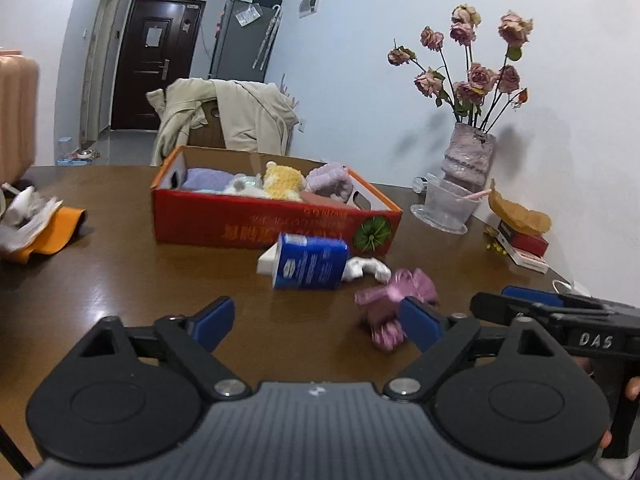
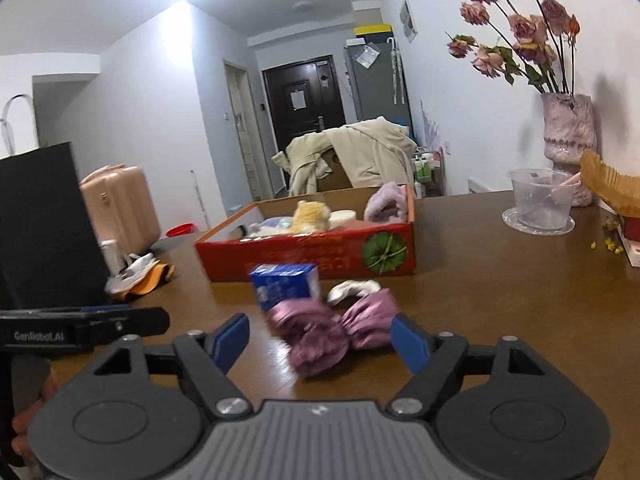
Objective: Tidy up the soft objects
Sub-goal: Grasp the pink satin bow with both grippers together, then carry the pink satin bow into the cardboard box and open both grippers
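Observation:
A pink satin bow scrunchie point(image 2: 332, 330) lies on the brown table point(image 2: 500, 300), between the spread fingers of my open right gripper point(image 2: 320, 340), not gripped. It also shows in the left wrist view point(image 1: 394, 306), just beyond the right finger of my open, empty left gripper point(image 1: 316, 320). A red cardboard box point(image 1: 276, 226) point(image 2: 312, 258) behind it holds several soft toys and a lilac fuzzy item point(image 1: 330, 178). A white soft piece point(image 1: 368, 268) point(image 2: 354, 288) lies beside a blue-and-white carton point(image 1: 306, 266) point(image 2: 286, 284).
A vase of dried roses point(image 1: 468, 160), a clear plastic cup on a saucer point(image 1: 446, 204) and small boxes point(image 1: 524, 246) stand at the right by the wall. Crumpled white and orange items point(image 1: 36, 224) lie at the left. A black bag point(image 2: 44, 220) stands left.

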The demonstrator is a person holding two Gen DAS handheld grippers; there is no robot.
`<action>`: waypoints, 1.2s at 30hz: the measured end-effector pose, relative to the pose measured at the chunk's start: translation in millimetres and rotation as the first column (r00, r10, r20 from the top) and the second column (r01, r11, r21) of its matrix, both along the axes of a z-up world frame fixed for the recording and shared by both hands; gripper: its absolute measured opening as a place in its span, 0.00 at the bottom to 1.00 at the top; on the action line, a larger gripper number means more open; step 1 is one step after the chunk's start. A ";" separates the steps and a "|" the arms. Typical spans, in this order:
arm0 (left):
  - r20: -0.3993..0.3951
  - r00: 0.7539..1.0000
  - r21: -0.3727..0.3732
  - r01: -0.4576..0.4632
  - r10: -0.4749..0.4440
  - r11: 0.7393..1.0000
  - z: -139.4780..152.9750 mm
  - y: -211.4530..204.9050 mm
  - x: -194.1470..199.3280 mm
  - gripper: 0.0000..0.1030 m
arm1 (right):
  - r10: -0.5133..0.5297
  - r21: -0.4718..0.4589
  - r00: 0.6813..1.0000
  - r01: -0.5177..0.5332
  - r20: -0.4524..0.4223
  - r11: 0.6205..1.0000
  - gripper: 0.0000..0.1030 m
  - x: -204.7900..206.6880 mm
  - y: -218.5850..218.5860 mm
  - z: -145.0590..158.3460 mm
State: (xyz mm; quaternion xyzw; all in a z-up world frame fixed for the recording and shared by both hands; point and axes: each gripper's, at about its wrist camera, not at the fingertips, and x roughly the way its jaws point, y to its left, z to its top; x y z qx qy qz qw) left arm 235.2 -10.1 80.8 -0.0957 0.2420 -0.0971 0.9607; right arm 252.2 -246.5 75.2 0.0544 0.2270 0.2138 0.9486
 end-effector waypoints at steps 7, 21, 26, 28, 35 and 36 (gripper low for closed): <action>-0.092 0.989 -0.204 0.092 -0.112 0.975 -21.8 -25.1 60.5 0.79 | -0.021 0.018 0.992 0.024 -0.125 1.000 0.63 87.6 -14.1 -24.0; -0.200 0.964 -0.153 0.148 -0.177 0.977 -64.1 -49.3 81.0 0.20 | 0.089 0.093 0.964 -0.067 -0.250 0.993 0.20 101.6 -20.1 -54.7; -0.131 0.973 -0.138 0.174 -0.192 0.975 -40.5 -51.2 64.4 0.18 | 0.097 0.092 0.980 -0.081 -0.176 0.992 0.18 81.8 -21.7 -32.4; -0.088 0.977 -0.138 0.181 -0.194 0.974 -22.7 -49.4 62.7 0.18 | 0.097 0.112 0.986 -0.082 -0.138 0.990 0.18 78.2 -25.3 -17.6; 0.090 0.980 0.046 0.176 -0.179 0.983 59.5 -35.3 114.8 0.18 | 0.151 0.120 0.988 -0.151 0.007 0.981 0.18 139.1 -6.4 58.3; 0.081 0.981 0.054 0.170 -0.174 0.984 64.0 -31.6 131.6 0.18 | 0.158 0.121 0.987 -0.158 0.004 0.980 0.18 155.9 -1.0 64.2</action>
